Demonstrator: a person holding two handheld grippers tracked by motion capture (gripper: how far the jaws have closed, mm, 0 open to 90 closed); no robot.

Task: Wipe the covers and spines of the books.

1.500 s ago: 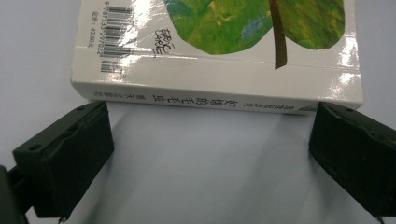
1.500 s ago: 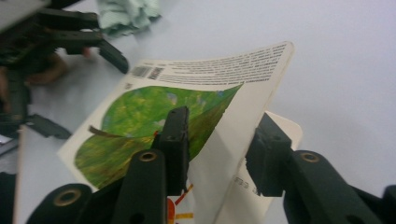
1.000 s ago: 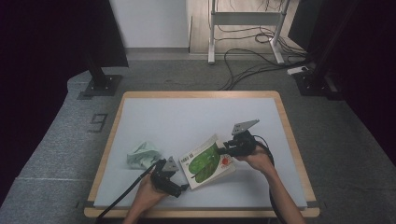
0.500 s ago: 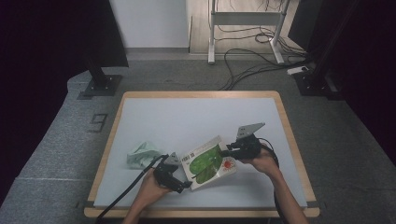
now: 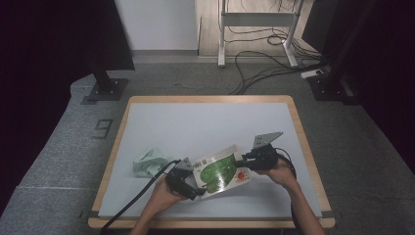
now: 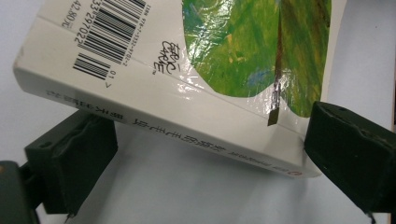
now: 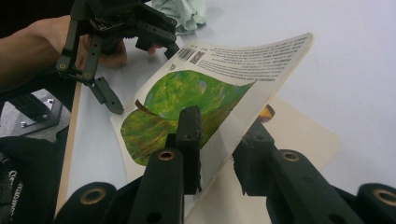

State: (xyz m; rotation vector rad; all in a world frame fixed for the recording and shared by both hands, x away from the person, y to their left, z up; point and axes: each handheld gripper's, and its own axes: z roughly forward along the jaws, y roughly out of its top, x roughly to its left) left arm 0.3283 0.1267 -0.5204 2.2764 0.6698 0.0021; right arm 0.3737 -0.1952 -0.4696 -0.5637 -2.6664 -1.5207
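Observation:
A thin picture book (image 5: 220,171) with a green leaf on its white cover lies near the table's front edge. My right gripper (image 5: 241,164) is at its right side, shut on the cover's edge. In the right gripper view the cover (image 7: 187,98) stands lifted and bowed between my jaws (image 7: 219,128), with a cream inner page (image 7: 303,130) beneath it. My left gripper (image 5: 194,187) sits at the book's left side. In the left gripper view the jaws (image 6: 208,158) are wide apart. The spine (image 6: 187,135) runs across just ahead of them, and its corner touches one pad (image 6: 345,154).
A crumpled pale green cloth (image 5: 147,164) lies left of the left hand, and shows at the top of the right gripper view (image 7: 182,11). The white tabletop (image 5: 205,122) has a wooden rim. Stands and cables are on the floor beyond.
The left gripper has crept slightly right, toward the book's spine. The right gripper keeps its hold on the lifted cover and has barely moved.

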